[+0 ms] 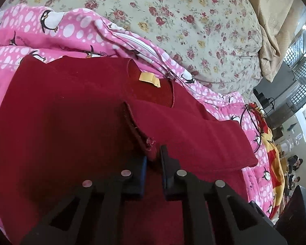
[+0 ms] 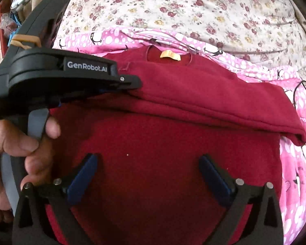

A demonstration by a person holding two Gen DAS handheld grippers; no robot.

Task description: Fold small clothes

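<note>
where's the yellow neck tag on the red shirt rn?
The yellow tag sits inside the neckline at the far edge of the red shirt, top centre in the right wrist view, beside the pink penguin blanket, beyond the folded sleeve.

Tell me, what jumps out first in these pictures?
A dark red sweater with a yellow neck tag lies spread on a pink penguin blanket. The left claw pinches a sleeve cuff, while the right claw hangs wide open above the sweater's middle.

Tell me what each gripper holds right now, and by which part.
The left gripper is shut on the red shirt, pinching the cuff end of its folded-over sleeve. The right gripper is open, holding nothing.
</note>
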